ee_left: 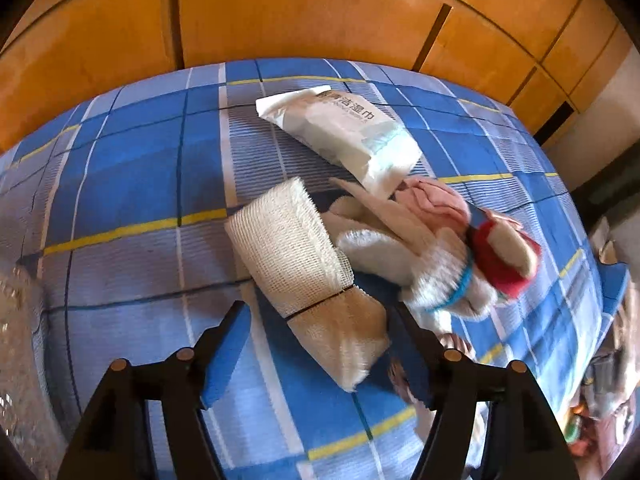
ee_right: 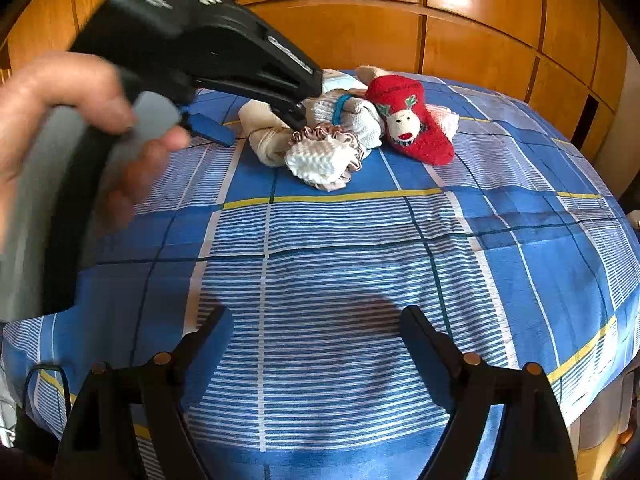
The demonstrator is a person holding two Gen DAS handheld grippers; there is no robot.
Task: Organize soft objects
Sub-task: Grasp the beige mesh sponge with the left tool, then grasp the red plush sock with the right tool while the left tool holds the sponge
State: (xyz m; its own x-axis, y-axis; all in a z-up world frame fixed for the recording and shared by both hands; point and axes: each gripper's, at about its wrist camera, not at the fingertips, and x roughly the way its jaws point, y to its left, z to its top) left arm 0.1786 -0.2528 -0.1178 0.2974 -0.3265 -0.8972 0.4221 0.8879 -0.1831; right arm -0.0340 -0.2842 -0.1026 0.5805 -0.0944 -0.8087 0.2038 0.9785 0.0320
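Note:
A cream waffle-knit cloth (ee_left: 304,264) bound with a thin black band lies on the blue plaid bedspread (ee_left: 128,184). My left gripper (ee_left: 324,344) is open, its jaws on either side of the cloth's near end. Beside it lie a white fuzzy sock with a blue band (ee_left: 432,280), a pink scrunchie (ee_left: 436,200) and a red reindeer sock (ee_left: 504,256). In the right wrist view the same pile shows: cloth (ee_right: 264,136), scrunchie with white knit (ee_right: 328,156), red sock (ee_right: 412,120). My right gripper (ee_right: 316,320) is open and empty above bare bedspread (ee_right: 340,264).
A white wet-wipes pack (ee_left: 340,132) lies behind the pile. Orange wooden wardrobe doors (ee_left: 280,12) stand past the bed's far edge. The bed drops off at right (ee_left: 600,280). The left gripper's body and the hand holding it (ee_right: 80,120) fill the right view's left side.

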